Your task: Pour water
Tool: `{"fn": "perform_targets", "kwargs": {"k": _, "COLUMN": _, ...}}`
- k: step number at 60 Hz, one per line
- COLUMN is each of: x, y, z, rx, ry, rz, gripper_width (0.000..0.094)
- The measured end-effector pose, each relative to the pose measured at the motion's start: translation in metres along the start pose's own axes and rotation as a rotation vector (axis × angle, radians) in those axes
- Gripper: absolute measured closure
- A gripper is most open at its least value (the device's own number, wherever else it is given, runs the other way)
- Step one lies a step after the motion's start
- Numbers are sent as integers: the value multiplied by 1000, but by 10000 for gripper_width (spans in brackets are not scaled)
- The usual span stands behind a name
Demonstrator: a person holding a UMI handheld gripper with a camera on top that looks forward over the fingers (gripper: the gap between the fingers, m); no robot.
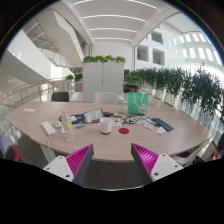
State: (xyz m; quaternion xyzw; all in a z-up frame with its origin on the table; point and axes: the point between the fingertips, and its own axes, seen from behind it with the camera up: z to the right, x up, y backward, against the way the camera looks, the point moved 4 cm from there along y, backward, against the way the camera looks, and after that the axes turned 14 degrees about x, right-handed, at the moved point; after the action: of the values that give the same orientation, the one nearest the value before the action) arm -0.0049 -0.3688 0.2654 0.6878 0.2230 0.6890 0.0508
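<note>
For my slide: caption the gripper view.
Open gripper faces a white cup on a cluttered round table, beyond its fingers.

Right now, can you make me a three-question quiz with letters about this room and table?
1. Where is the white cup?
A. On the table
B. On the floor
C. Between the gripper's fingers

2. What colour are the gripper pads?
A. Yellow
B. Magenta
C. Blue

3. How is the gripper?
A. Shut on the cup
B. Shut on a plant
C. Open, holding nothing

Answers: 1 A, the cup stands on the tabletop beyond the fingers. 2 B, both inner faces are magenta. 3 C, the fingers stand wide apart with nothing between them.
</note>
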Motion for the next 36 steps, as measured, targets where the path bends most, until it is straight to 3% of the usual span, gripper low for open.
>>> {"fn": "perform_targets", "kwargs": {"k": 6, "x": 3, "y": -1, "z": 11, "rx": -13, "ry": 11, "rz": 24, "gripper_width": 103}}
{"fn": "perform_targets", "kwargs": {"k": 18, "x": -3, "y": -30, "z": -55, "rx": 13, "ry": 25, "rz": 53, "gripper_width": 101}}
{"fn": "perform_targets", "kwargs": {"k": 26, "x": -10, "y": -72, "z": -95, "rx": 102, "ry": 41, "rz": 101, "gripper_width": 97}}
{"fn": "perform_targets", "kwargs": {"k": 36, "x": -17, "y": -177, "z": -153, "rx": 227, "ry": 24, "rz": 133, "gripper_width": 99}}
